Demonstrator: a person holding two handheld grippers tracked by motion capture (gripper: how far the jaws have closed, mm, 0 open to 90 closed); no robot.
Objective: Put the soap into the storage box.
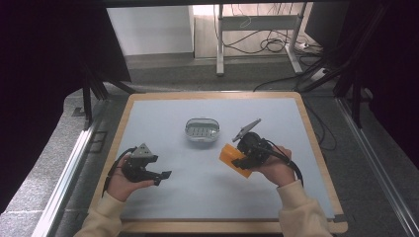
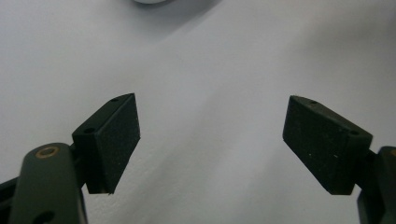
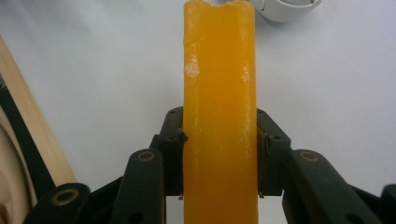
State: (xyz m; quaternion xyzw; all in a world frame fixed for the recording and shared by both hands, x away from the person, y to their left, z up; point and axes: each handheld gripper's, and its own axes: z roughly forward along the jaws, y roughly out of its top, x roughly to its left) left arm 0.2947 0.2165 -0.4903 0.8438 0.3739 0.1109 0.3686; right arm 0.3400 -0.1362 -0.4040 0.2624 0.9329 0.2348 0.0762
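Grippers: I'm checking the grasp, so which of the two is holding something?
The right gripper is shut on the orange soap bar; the left gripper stands open over bare table.

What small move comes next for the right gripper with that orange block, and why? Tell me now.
Probably carry the translucent orange rectangular block toward the small white oval dish with the slotted floor and line it up above. The right gripper is clamped on the block's sides, holding it over the pale blue mat just beside the dish. The left gripper is open with nothing between its jaws.
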